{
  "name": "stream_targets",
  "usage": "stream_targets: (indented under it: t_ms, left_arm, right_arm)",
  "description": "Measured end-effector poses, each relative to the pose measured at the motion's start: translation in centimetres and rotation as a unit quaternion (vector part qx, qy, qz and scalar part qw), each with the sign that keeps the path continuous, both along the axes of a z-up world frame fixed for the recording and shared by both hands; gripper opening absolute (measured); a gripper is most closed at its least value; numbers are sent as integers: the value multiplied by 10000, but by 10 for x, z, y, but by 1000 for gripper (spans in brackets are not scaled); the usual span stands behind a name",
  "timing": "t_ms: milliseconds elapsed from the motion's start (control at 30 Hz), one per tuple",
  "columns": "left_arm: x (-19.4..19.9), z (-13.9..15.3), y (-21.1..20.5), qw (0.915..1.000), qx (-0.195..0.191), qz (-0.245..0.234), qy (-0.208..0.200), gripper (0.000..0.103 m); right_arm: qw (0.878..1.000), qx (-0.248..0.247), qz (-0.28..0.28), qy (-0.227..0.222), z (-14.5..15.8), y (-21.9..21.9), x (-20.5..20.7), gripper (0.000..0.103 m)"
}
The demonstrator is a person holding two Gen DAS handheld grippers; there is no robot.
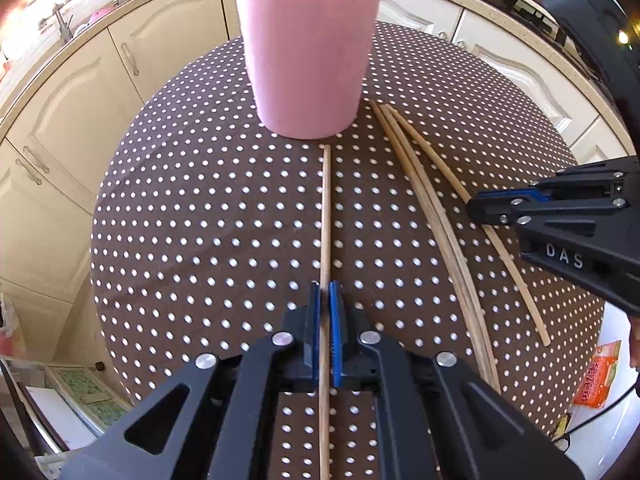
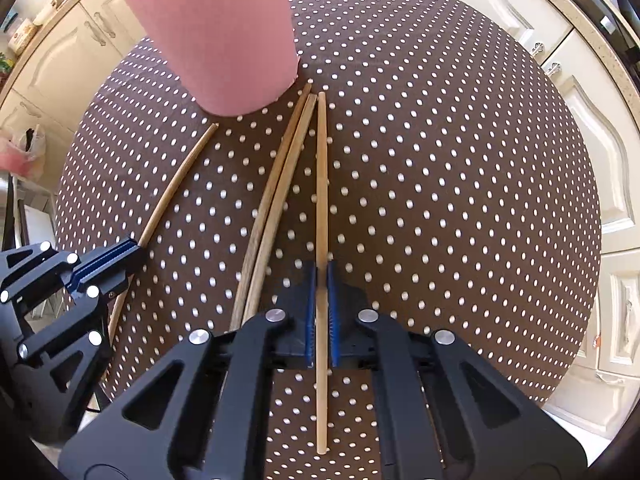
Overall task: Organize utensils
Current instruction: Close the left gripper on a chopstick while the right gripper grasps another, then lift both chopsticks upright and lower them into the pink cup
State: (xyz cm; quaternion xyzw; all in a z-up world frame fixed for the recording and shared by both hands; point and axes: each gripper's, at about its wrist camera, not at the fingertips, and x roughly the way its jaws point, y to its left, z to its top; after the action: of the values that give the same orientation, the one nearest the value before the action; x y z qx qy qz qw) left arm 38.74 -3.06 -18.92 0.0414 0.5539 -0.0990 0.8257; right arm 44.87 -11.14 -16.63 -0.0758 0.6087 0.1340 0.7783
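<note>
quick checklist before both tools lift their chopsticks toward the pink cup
1. Left tool shut on its chopstick: ok.
2. Right tool shut on its chopstick: ok.
3. Right chopstick free of the two loose chopsticks beside it: ok along the shaft; at the far tips, cannot tell.
4. Pink cup upright on the dotted tablecloth: ok.
5. Room in the cup, which already holds sticks: cannot tell, its opening is out of view.
6. Space between the two tools: ok, they stand apart.
</note>
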Motion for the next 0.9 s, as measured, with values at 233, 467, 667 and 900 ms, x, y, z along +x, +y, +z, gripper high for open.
stream_targets:
  t_ms: [233, 467, 667, 900]
  left_arm:
    - [-32, 0, 0, 9995, -236, -93, -188, 5]
    - [-64, 20, -5, 9961, -513, -200, -688, 5]
    - [-91, 52, -8, 9876, -723, -344, -1349, 5]
    - [-123, 95, 1, 9680, -1114, -510, -2190, 5]
  right_arm:
    - [9978, 556, -59, -353, 3, -29, -29, 6]
    - [9901, 1088, -54, -882, 22, -65, -68, 6]
    - [9793, 1509, 66, -1348, 56, -89, -104, 6]
    - [9586, 2062, 192, -1957, 99, -107, -134, 6]
